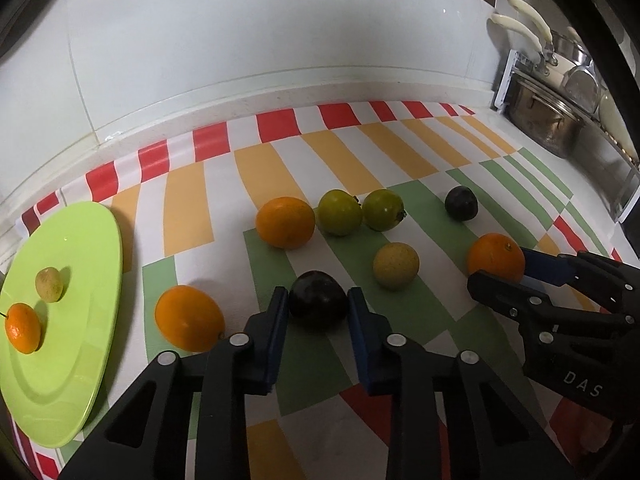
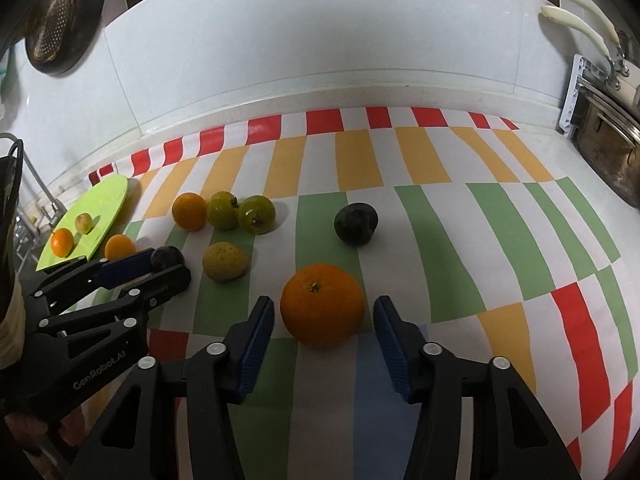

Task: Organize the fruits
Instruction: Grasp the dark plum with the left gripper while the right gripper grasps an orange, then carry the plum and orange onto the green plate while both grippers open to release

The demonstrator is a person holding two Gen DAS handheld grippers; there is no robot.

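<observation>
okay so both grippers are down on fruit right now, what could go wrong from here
The left gripper pinches a round dark plum; it could squirt out or bruise. The right gripper straddles an orange without pressing, so closing off-centre might roll it. The plate lies far left; a carried fruit could clip the near orange.

I see the plate at the far left of the cloth, with two small fruits on it: one behind, one in front. Just right of the plate lies a round fruit. Right of that, a dark fruit sits between the pads of my left gripper. Behind it, a row runs left to right: one large fruit, then a pair touching each other, then another dark fruit set apart. A pale fruit lies between the row and my grippers. A large fruit sits between the fingers of my right gripper, clear of both pads. Pots stand at the right, beyond the cloth.
</observation>
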